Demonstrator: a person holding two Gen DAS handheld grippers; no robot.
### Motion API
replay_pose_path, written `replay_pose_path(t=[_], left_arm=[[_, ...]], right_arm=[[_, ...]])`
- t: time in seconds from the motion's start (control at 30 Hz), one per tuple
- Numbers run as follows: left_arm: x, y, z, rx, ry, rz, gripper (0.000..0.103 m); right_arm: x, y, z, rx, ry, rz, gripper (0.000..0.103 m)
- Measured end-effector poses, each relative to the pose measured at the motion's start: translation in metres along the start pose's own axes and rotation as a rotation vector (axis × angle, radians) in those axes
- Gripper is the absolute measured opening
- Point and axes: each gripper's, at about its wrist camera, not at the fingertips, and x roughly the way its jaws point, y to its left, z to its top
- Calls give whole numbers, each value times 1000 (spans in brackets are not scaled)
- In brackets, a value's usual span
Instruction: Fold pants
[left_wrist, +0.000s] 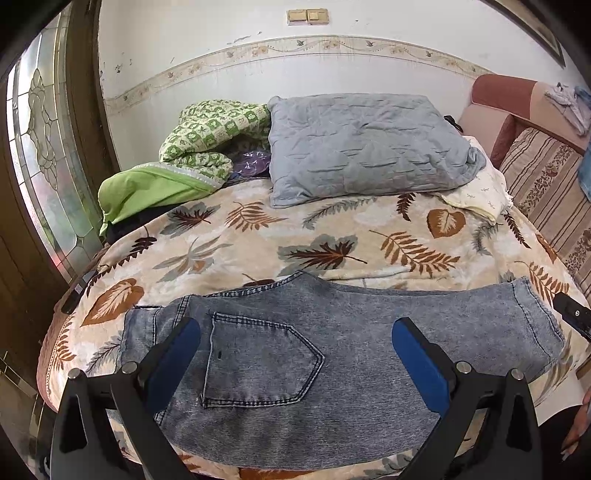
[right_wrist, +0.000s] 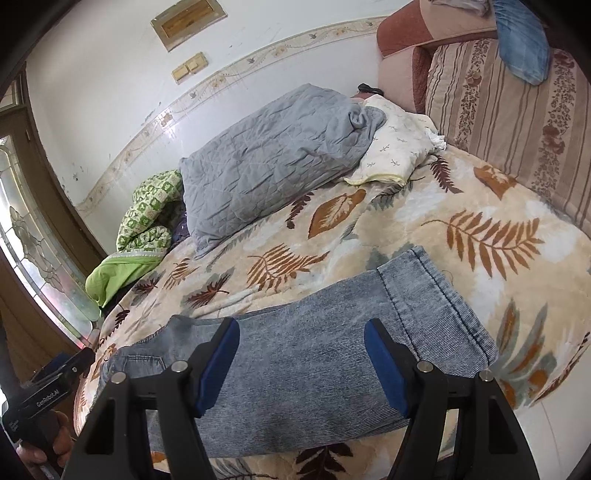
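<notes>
Grey-blue denim pants (left_wrist: 332, 354) lie flat along the near edge of a bed, folded lengthwise, back pocket (left_wrist: 258, 365) up, waistband to the left and leg hems to the right. My left gripper (left_wrist: 295, 332) hovers open above the pocket and seat with nothing between its blue pads. In the right wrist view the same pants (right_wrist: 314, 354) run from the pocket at the left to the hem (right_wrist: 436, 295) at the right. My right gripper (right_wrist: 301, 339) is open above the leg, nothing held. Its tip (left_wrist: 572, 314) shows at the right edge of the left wrist view.
The bed carries a cream leaf-print blanket (left_wrist: 332, 236). A grey quilted pillow (left_wrist: 369, 147), a green patterned quilt (left_wrist: 207, 140) and a white pillow (right_wrist: 395, 155) lie at the far side. A striped padded headboard (right_wrist: 517, 110) stands right; a glass-panelled door (left_wrist: 48, 166) left.
</notes>
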Motion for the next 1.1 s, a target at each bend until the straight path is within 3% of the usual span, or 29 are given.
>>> replay_pose_path(t=[1.1], left_arm=[[8,-8,-7,13,51,-32,103]], right_arm=[[0,-11,-3,15,23,-29,73]])
